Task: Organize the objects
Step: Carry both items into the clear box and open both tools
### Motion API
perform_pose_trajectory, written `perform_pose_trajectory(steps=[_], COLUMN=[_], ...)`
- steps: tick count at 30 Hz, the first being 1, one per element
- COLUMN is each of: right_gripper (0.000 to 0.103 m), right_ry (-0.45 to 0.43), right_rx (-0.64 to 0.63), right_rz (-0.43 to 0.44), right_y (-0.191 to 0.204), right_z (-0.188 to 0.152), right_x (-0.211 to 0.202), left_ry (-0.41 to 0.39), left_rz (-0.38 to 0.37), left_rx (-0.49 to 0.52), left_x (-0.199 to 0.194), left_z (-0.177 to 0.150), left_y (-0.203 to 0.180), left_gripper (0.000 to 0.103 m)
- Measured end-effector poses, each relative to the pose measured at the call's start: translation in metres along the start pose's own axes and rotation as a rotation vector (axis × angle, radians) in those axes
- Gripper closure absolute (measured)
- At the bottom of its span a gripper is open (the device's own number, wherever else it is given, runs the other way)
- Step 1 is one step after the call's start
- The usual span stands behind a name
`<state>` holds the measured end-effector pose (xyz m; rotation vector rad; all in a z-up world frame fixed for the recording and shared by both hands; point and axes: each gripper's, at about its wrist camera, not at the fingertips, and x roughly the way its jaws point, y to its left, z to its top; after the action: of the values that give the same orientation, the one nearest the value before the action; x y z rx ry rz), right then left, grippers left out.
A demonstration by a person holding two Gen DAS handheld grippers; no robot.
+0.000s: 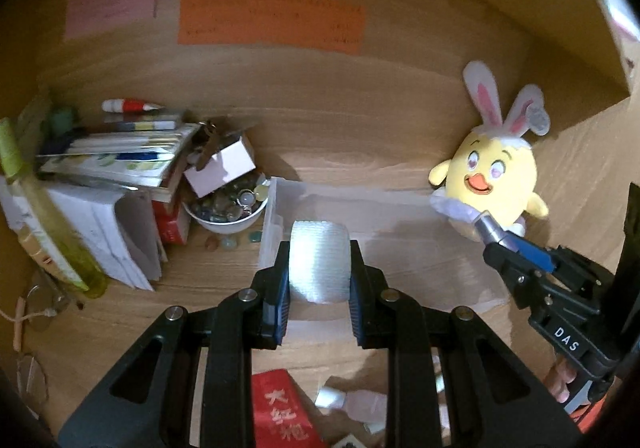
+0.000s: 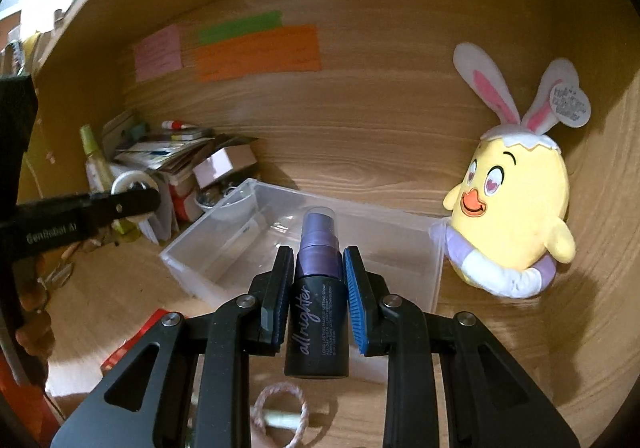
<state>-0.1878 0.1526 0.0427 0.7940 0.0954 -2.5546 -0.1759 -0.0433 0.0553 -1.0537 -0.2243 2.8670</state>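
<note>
While the left tongs (image 1: 319, 280) are clamped on a white roll of tape (image 1: 319, 262), held just in front of the clear plastic bin (image 1: 267, 224), the right tongs (image 2: 316, 288) are clamped on a dark spray bottle (image 2: 317, 304), held over the bin's near edge. Only the right view shows the bottle's label, reading "all nighter", and its clear cap over a purple nozzle; in the left view the bottle is a small metallic tip poking from the right tongs against the yellow chick toy (image 1: 494, 184). That toy, with rabbit ears, leans at the bin's right end. Left of the bin, the left view shows a white bowl (image 1: 226, 218) full of glass beads, a small white box (image 1: 220, 166) tilted on it, and a stack of books (image 1: 116, 156) with pens on top; in the right view these are small and partly hidden by the left tongs. Writing on the pink, green and orange paper notes (image 1: 272, 20) on the back wall is too blurred to read. A red packet (image 1: 280, 408) on the tabletop is cut off by the tongs, and the small pale things beside it cannot be made out.
</note>
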Motion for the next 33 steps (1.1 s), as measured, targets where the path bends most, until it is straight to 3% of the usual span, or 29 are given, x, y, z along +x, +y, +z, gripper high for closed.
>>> perform_pose_trajectory(steps=[16, 25, 33], right_gripper=[0.080, 0.080, 0.076], right_ry=[0.161, 0.206, 0.228], right_rx=[0.036, 0.021, 0.012], right_rz=[-0.019, -0.020, -0.036], right_y=[-0.025, -0.023, -0.023], right_z=[-0.004, -0.012, -0.011], right_x=[0.075, 0.090, 0.092], left_ry=[0.179, 0.213, 0.215], left_rz=[0.033, 0.014, 0.000], left_rx=[0.062, 0.071, 0.060], left_x=[0.087, 0.102, 0.097], left_z=[-0.003, -0.005, -0.003], left_y=[-0.010, -0.014, -0.015], left_gripper=[0.079, 0.079, 0.060])
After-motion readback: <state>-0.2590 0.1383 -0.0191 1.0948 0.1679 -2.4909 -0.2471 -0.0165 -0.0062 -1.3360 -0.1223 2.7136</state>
